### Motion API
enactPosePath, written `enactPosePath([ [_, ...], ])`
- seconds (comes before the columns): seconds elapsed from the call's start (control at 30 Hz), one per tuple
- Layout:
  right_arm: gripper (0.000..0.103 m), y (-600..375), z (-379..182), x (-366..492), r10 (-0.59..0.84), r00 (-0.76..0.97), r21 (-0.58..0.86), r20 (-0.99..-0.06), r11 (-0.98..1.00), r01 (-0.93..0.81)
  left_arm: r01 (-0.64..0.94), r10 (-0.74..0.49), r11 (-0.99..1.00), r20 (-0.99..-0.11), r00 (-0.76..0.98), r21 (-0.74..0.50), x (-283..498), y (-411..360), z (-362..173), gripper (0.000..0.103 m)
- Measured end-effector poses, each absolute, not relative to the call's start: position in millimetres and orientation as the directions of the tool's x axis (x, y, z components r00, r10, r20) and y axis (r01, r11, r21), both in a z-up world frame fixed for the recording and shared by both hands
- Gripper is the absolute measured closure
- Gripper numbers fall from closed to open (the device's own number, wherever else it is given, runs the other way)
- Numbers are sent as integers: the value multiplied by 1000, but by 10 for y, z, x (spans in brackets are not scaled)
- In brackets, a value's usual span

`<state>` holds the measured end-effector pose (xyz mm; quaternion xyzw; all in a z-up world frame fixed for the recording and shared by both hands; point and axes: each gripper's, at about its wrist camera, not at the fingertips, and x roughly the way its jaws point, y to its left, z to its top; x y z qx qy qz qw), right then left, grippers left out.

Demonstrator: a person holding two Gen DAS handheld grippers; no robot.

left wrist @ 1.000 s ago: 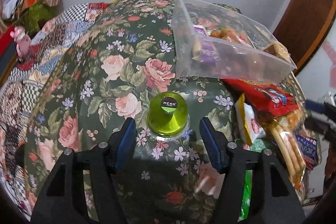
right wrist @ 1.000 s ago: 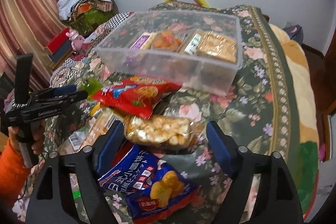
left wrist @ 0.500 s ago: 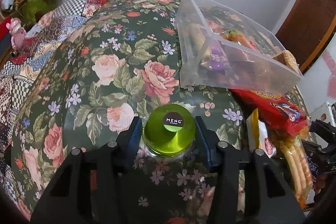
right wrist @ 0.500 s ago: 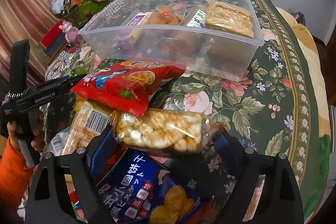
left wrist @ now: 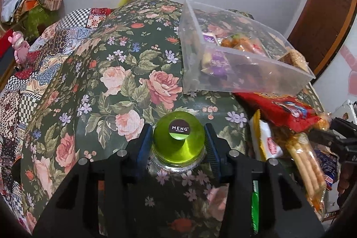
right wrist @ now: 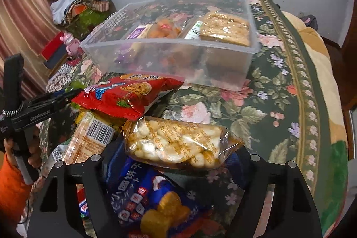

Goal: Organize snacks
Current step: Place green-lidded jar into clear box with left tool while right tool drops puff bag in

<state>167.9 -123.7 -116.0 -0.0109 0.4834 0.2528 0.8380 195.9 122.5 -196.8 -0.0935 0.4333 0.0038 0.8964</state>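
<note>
White walls back a rounded surface draped in a dark green floral cloth [left wrist: 125,90], its border band running along the 3 o'clock edge in the right wrist view, with open cloth between that band and the snack pile. At 10 o'clock in the left wrist view a patchwork quilt [left wrist: 44,55] falls away beside the cloth, and a wide stretch of bare floral fabric lies from 9 to 12 o'clock.

A clear plastic bin [right wrist: 223,73], rectangular and thin-walled, sits at 12 o'clock in the right wrist view; inside lie a purple-wrapped packet [right wrist: 137,31], an orange snack pack [right wrist: 164,30] and a flat cracker pack [right wrist: 225,29]. Touching its near wall, a glossy red snack bag [right wrist: 125,95] overlaps the heap below.

The left gripper [left wrist: 178,144] is closed around a green jelly cup [left wrist: 178,142], its blue pads pressed to both sides of the smooth domed lid with the round dark label. The right gripper [right wrist: 176,155] straddles a crinkly clear puffed-snack pack [right wrist: 176,144]; whether its fingers actually pinch it I cannot tell, since the pack hides the tips. Under it lies a blue biscuit bag [right wrist: 151,200], and at 9 o'clock a barcoded wafer pack [right wrist: 89,137].
</note>
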Motion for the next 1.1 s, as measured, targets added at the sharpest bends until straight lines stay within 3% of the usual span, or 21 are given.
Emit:
enactPosePath([
  [0.67,29,-1514,-471,1808,412,588,202,-696,898,-391,-1,-109,986,-650,752,-167,1922,974,-1078,57],
  [1.1,29,-1433,-273,2127,424,641,200,-640,897,-393,39,-137,985,-626,768,-168,2343,733,-919,57],
])
